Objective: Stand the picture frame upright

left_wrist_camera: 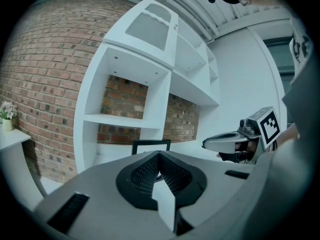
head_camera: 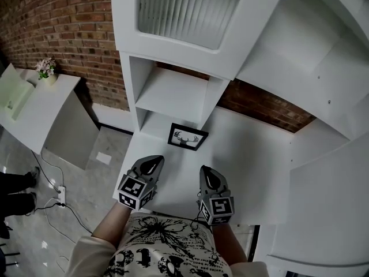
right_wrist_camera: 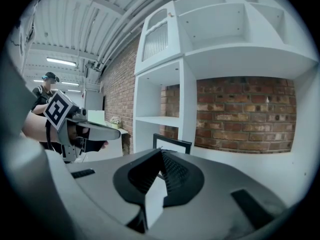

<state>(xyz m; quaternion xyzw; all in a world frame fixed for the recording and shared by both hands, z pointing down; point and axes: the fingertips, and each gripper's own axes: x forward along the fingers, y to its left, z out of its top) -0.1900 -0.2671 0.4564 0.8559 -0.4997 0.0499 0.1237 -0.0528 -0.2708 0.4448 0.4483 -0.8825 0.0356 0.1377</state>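
Standing upright, picture frame (head_camera: pixel 187 137) ahead of left tool (head_camera: pixel 151 165) and right tool (head_camera: pixel 209 175); both closed, empty

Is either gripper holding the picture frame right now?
No, the left gripper and right gripper both sit closed and empty, apart from the picture frame.

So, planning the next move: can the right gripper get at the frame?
Probably yes: the desk between the right gripper and the frame looks bare. Its jaws are shut, so they would need opening.
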